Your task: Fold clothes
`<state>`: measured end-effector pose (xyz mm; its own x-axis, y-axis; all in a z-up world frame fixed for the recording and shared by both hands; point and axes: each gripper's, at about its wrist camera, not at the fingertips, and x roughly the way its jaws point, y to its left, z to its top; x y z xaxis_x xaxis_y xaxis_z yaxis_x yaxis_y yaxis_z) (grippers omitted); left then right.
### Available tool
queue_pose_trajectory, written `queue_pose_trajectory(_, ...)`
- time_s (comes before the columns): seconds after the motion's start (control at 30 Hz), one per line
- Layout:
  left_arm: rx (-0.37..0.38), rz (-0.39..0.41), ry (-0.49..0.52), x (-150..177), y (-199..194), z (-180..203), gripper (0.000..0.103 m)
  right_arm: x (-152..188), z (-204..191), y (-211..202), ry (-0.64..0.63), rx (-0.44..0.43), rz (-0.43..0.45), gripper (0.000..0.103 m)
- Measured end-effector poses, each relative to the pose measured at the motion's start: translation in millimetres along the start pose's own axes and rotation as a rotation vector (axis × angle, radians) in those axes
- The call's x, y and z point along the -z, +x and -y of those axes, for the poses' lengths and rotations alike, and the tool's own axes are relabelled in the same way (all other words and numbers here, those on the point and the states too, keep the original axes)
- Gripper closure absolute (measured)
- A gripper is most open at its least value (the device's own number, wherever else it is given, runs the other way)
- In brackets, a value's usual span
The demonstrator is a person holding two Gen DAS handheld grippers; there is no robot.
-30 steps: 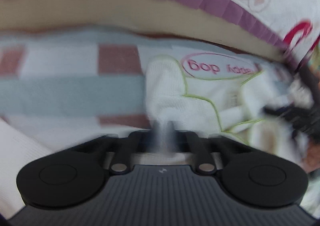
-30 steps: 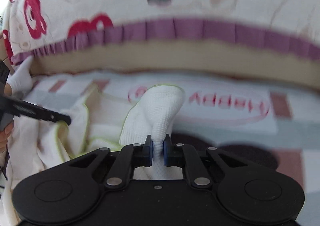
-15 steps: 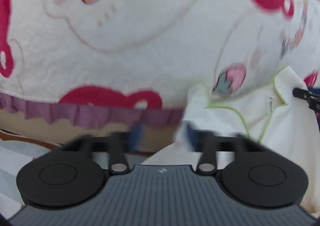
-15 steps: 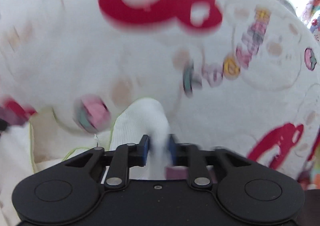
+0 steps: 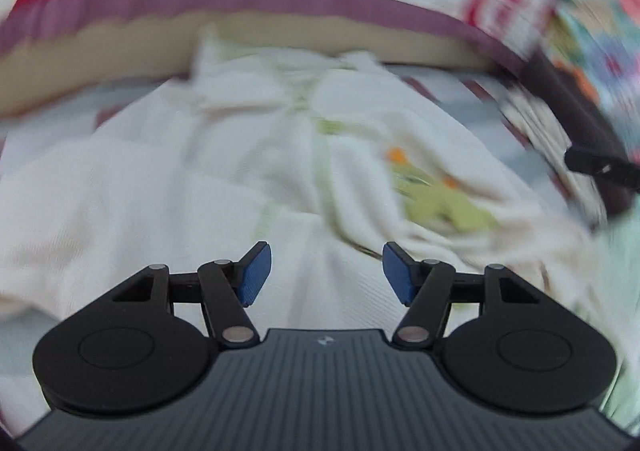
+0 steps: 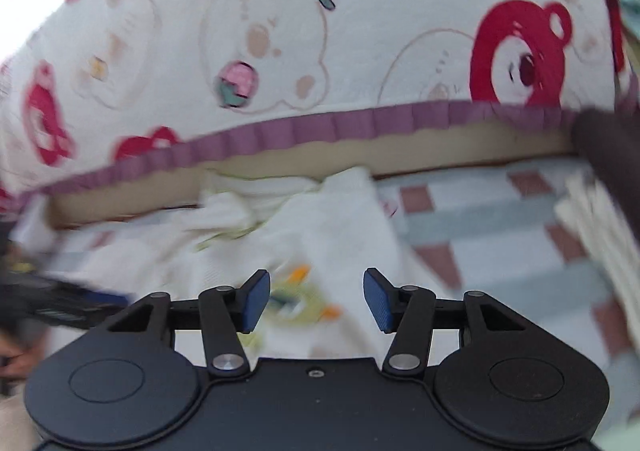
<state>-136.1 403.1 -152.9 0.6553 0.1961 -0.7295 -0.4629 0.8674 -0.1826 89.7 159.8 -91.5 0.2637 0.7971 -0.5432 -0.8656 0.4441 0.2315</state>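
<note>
Cream garment (image 5: 224, 187) with green-orange print, checked pink-grey mat (image 6: 492, 219), red-bear sheet (image 6: 360, 35) frilled purple, blue-padded claws.

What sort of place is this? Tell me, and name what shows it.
Most likely a bedroom at home, with folding done on the floor: a bear-print bed cover with a purple frill, a checked mat below, and a white garment spread on it.

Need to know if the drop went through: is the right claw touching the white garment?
Apart. In the right wrist view the right claw stands open, with nothing between its blue pads; the white garment lies beyond them on the checked mat.
</note>
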Motion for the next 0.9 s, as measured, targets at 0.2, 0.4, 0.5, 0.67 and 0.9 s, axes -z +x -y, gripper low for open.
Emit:
queue_pose_trajectory(0.2,0.066,0.011,0.102,6.4,-27.4,51.9,0.042,59.8,-17.5,-53.4,-0.007,-0.066,-0.083,0.045)
queue_pose_trajectory(0.4,-0.019,0.013,0.154,12.2,-67.5,78.4,0.042,103.5,-65.0,-67.8,-0.027,-0.274,-0.231,0.045)
queue_pose_trajectory(0.5,-0.110,0.011,0.178,15.9,-84.0,83.1,0.042,120.1,-90.5,-60.6,0.001,-0.405,-0.304,0.045)
queue_pose_trajectory(0.67,-0.096,-0.027,0.161,28.2,-113.1,77.1,0.045,140.1,-106.8,-34.0,0.047,-0.296,-0.286,0.044)
queue_pose_trajectory(0.9,-0.094,-0.026,0.256,61.4,-150.7,72.6,0.043,126.1,-116.4,-28.0,0.135,-0.396,-0.210,0.096)
